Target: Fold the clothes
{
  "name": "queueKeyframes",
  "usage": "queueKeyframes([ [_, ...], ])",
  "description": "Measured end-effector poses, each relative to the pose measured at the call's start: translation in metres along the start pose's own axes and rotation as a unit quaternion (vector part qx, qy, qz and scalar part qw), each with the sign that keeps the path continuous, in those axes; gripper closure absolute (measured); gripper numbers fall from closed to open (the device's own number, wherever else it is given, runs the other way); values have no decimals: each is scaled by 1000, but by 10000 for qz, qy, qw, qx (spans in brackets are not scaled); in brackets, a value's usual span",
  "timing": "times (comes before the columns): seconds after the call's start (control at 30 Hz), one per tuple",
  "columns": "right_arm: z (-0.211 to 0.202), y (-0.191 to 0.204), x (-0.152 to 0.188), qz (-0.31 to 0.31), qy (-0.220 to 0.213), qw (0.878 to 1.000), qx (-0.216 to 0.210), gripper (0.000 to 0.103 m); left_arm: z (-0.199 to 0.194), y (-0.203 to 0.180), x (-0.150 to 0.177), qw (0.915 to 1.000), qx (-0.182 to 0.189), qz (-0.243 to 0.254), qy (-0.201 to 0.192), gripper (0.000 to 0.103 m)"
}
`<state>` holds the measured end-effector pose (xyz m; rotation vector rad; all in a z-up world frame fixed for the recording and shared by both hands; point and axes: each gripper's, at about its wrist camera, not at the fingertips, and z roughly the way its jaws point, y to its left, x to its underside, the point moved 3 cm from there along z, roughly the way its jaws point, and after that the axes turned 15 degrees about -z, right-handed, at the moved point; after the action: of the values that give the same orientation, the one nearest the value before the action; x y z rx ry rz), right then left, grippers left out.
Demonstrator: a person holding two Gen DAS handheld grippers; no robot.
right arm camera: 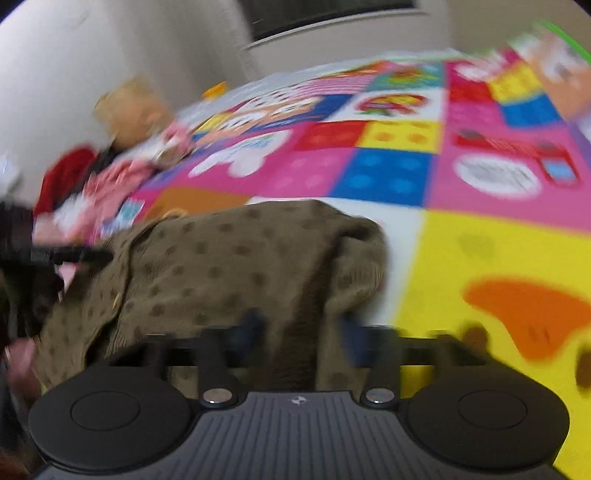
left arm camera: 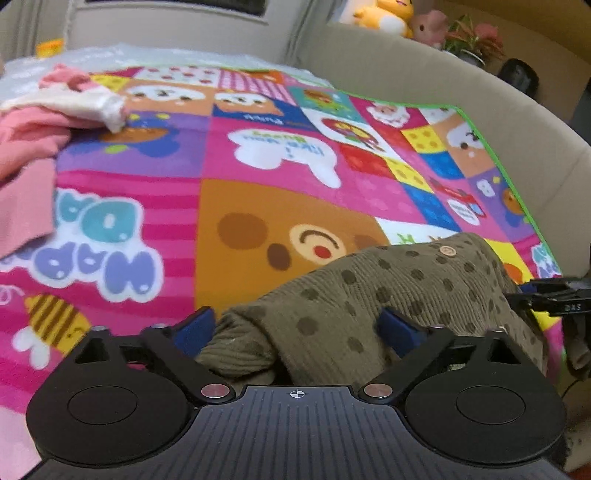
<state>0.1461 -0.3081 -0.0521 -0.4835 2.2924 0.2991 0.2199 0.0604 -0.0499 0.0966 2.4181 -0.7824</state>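
Observation:
An olive-green corduroy garment [left arm camera: 369, 295] with dark dots and a pale button lies bunched on the colourful play mat [left arm camera: 258, 192]. My left gripper [left arm camera: 297, 328] is open wide, its blue pads [left arm camera: 195, 330] on either side of a rolled edge of the garment. In the blurred right wrist view the same garment [right arm camera: 229, 266] fills the near centre. My right gripper [right arm camera: 303, 330] has its fingers narrower but still apart, with a fold of the cloth between them. Each gripper shows at the edge of the other's view: the right gripper [left arm camera: 554, 299] and the left gripper [right arm camera: 55, 254].
A heap of pink and cream clothes [left arm camera: 44, 122] lies at the mat's far left. A doll and red-pink items [right arm camera: 129, 147] sit by the beige padded wall [left arm camera: 443, 81]. Plush toys [left arm camera: 391, 16] and a plant stand beyond the wall.

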Motion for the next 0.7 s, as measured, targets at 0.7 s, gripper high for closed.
queueKeyframes([
  [0.7,84,47,-158,-2044,-399,9754,716,49,-29,-8,54,9964,716,-415,-178,34],
])
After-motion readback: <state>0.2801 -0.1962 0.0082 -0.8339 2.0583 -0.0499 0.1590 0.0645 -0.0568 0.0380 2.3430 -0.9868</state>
